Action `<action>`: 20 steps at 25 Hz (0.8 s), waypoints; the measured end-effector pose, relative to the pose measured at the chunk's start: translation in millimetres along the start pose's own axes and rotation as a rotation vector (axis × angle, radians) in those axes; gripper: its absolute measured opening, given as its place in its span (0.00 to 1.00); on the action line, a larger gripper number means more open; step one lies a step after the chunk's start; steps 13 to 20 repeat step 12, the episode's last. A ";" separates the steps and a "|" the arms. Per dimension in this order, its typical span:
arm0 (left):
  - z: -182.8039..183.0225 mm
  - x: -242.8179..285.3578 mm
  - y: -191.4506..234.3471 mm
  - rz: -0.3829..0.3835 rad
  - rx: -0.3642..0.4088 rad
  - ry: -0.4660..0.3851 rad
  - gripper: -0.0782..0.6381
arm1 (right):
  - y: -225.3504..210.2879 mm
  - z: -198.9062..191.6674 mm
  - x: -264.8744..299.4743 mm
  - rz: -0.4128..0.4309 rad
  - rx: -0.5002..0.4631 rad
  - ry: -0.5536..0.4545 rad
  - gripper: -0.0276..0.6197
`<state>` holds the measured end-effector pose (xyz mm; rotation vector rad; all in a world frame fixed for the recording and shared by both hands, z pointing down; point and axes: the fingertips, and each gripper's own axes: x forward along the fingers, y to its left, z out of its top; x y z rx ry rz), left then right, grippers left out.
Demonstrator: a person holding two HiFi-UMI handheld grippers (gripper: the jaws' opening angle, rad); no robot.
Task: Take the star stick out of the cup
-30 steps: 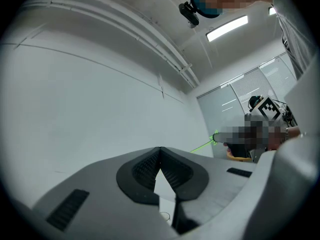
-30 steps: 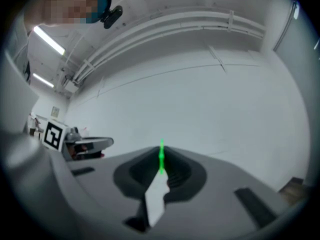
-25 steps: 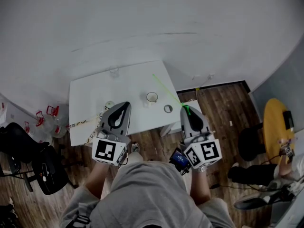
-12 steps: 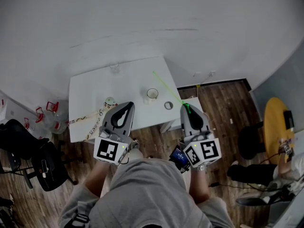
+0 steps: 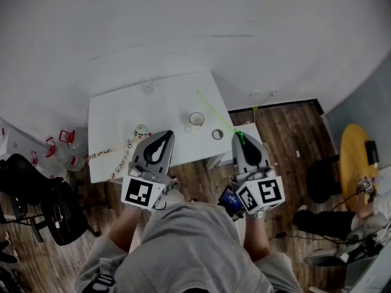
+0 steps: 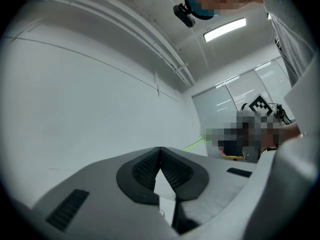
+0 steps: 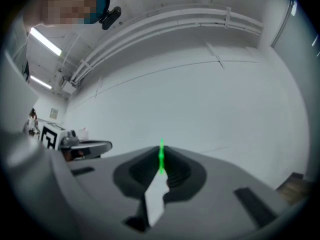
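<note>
A thin green stick (image 5: 215,113) slants up and away over the table's right side, clear of the white cup (image 5: 196,120). Its near end is clamped in my right gripper (image 5: 239,137), which is shut on it beyond the table's front right corner. In the right gripper view the stick (image 7: 161,159) stands up between the closed pads of the right gripper (image 7: 161,151). Its far end is too small to make out. My left gripper (image 5: 164,135) hovers at the table's front edge, left of the cup. In the left gripper view the left gripper (image 6: 159,150) is shut and empty, and the stick (image 6: 194,144) shows faintly at the right.
The white table (image 5: 116,118) carries a small ring (image 5: 217,134) near the cup, a glass (image 5: 146,87) at the far edge and a round object (image 5: 141,130) at the front. A black chair (image 5: 36,200) stands left; a yellow round table (image 5: 356,160) stands right.
My left gripper has drifted a little to the right along the table's front edge. The right gripper holds the stick as before.
</note>
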<state>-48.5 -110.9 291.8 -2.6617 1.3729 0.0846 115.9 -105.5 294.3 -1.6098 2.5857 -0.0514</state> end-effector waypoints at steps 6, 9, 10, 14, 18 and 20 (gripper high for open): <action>-2.8 0.6 6.0 0.006 0.000 0.006 0.16 | -1.8 -2.7 6.2 0.001 0.001 0.010 0.11; -3.5 0.9 7.0 0.009 0.003 0.007 0.16 | -3.4 -5.0 6.6 -0.002 0.002 0.016 0.11; -4.1 1.6 7.0 0.010 0.004 0.008 0.16 | -4.2 -5.8 6.9 -0.002 0.002 0.018 0.11; -5.4 3.4 6.9 0.010 0.005 0.009 0.16 | -6.1 -7.6 7.8 -0.002 0.003 0.021 0.11; -5.4 3.4 6.9 0.010 0.005 0.009 0.16 | -6.1 -7.6 7.8 -0.002 0.003 0.021 0.11; -5.4 3.4 6.9 0.010 0.005 0.009 0.16 | -6.1 -7.6 7.8 -0.002 0.003 0.021 0.11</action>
